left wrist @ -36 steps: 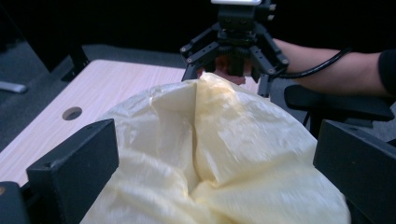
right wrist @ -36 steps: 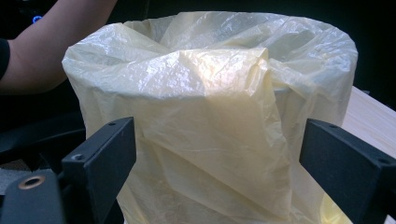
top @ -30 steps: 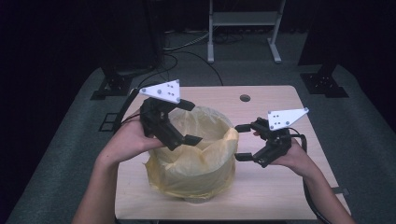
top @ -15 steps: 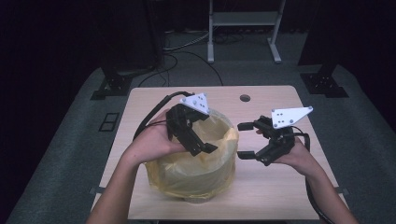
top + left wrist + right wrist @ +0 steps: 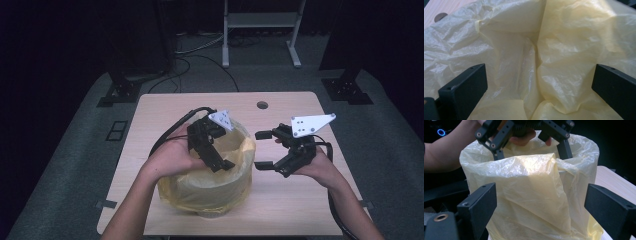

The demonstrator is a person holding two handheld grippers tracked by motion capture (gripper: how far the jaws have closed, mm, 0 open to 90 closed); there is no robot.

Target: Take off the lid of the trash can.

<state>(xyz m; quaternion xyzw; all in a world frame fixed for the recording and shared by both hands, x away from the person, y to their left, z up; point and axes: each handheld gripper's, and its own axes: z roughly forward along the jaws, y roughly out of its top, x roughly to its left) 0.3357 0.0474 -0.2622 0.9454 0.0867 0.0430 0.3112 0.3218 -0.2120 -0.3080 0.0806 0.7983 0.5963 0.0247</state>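
A crinkled yellow plastic bag (image 5: 210,185) stands upright and open-mouthed on the wooden table (image 5: 295,205), draped over a round container. My left gripper (image 5: 226,159) dips into the bag's mouth from the left, jaws open, with the bag's inner folds (image 5: 534,57) between its fingers (image 5: 464,90) and nothing pinched. In the right gripper view, the left gripper (image 5: 531,152) hangs over the rim of the bag (image 5: 534,195). My right gripper (image 5: 259,150) is held just right of the bag, open, facing its side without touching.
A round cable hole (image 5: 262,105) sits near the table's far edge. The left gripper's black cable (image 5: 170,132) loops over the table's left part. A metal stand (image 5: 260,30) and black stand feet (image 5: 122,92) are on the floor behind.
My left gripper has moved right and down, from the bag's left rim into its mouth. The right gripper has stayed where it was, still open.
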